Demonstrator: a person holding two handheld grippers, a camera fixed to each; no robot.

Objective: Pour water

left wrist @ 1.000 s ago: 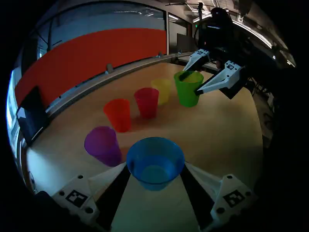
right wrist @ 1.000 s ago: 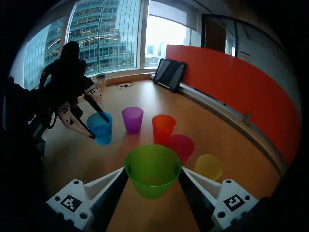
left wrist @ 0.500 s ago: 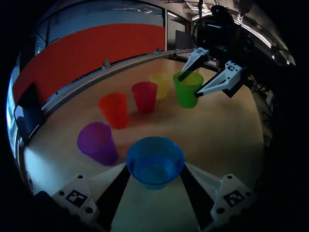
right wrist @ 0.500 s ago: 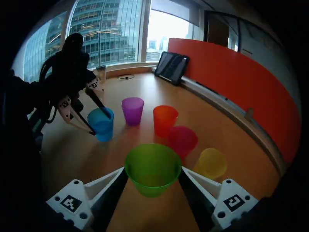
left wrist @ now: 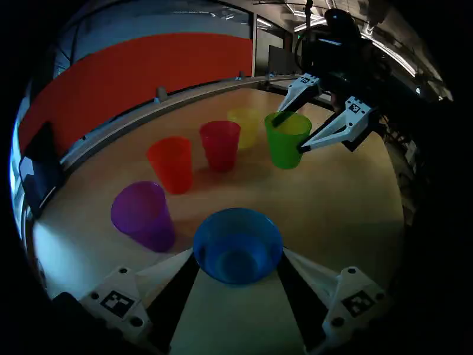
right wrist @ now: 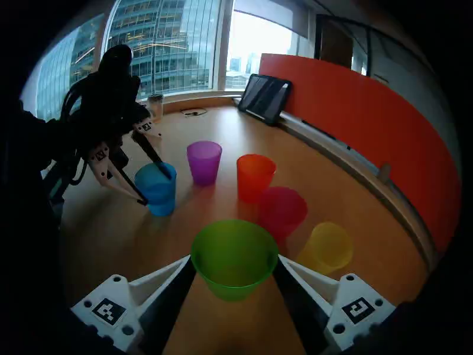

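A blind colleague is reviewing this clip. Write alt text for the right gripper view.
The right gripper clamps a green cup in the foreground, over a wooden table. Beyond it curve a yellow cup, red cup, orange cup and purple cup; at left, the left gripper holds a blue cup.

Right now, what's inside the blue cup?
The blue cup holds what looks like a little water at the bottom, nothing else. Nothing covers its inside.

a pale wooden table (right wrist: 236, 133) runs along an orange wall (right wrist: 366, 100); tall windows (right wrist: 159, 47) (towers outside) glow.
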